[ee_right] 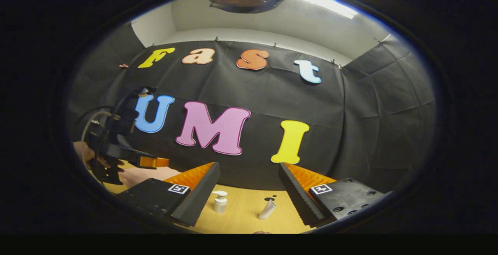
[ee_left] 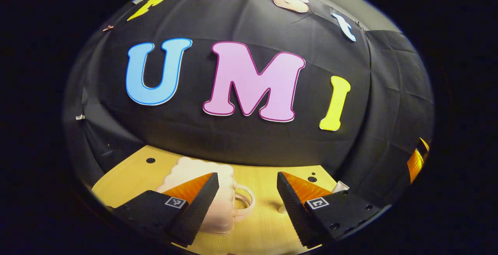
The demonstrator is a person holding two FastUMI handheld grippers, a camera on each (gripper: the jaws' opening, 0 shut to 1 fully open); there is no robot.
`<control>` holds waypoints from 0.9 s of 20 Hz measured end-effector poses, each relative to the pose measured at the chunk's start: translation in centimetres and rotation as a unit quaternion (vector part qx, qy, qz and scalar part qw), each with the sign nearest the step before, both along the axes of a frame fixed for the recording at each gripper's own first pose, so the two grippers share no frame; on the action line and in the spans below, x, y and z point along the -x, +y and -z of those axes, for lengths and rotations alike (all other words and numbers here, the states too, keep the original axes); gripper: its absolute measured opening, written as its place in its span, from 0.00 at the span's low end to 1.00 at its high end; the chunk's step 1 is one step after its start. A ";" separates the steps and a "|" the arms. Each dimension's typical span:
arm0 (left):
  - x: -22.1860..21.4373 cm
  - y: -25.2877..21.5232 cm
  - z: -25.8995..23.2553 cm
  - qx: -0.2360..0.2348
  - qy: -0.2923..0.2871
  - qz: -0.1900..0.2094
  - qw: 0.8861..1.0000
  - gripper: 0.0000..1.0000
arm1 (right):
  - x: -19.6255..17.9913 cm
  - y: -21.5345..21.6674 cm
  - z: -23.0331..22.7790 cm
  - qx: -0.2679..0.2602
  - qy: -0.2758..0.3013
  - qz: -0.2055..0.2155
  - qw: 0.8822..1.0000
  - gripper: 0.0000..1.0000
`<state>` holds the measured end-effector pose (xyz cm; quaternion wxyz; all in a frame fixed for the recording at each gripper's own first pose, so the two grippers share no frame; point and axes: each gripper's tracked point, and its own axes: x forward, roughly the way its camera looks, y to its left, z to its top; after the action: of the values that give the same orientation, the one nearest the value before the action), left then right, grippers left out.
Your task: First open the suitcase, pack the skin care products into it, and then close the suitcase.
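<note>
A: Left gripper view. Left gripper (ee_left: 248, 198) has its jaws spread wide, nothing between them. The pale pink suitcase (ee_left: 212, 196) with its scalloped top edge stands on the wooden table (ee_left: 264, 227), low and left of centre, partly behind the left finger (ee_left: 196, 204).

B: Handle?

A: Its looped handle (ee_left: 244, 202) pokes out to the right, into the open gap between the fingers. Case looks closed, though much of it is hidden. A small white item (ee_left: 340, 187) peeks over the right finger; too little of it to name.

B: Right gripper view?

A: Right gripper (ee_right: 249, 196) also held open, empty. Ahead on the table, a white pump bottle (ee_right: 220, 202) stands upright just beside the left finger's inner edge. A white tube (ee_right: 267, 210) leans, its long axis tilted up and to the right, nearer the right finger. The two are apart from each other. A dark mark on the table (ee_right: 270, 198) sits just behind the tube.

B: And the other claw?

A: Far left, raised, held by a hand (ee_right: 83, 153), with something pale pink below it, probably the suitcase.

B: Judgement?

A: The suitcase lies close to the left gripper, the products ahead of the right. Opening comes first, so I'd say the left is the nearer one for it, handle already lined up with its gap.
</note>
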<state>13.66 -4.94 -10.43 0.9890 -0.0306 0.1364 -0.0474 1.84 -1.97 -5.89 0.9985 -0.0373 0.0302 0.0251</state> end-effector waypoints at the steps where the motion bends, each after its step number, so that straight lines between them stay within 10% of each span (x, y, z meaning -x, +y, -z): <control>1: -1.3 -0.6 1.1 -0.004 0.010 0.007 1.000 0.96 | -0.2 0.2 0.8 0.001 0.007 -0.006 1.000 0.96; 18: -11.5 -4.8 20.4 -0.019 0.223 -0.002 0.975 0.93 | -5.7 -5.9 10.6 0.034 0.073 0.030 0.996 0.97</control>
<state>25.13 -9.73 -30.84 0.9343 -0.0216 0.3543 -0.0343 7.57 -7.83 -16.51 0.9921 -0.0683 0.1051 -0.0031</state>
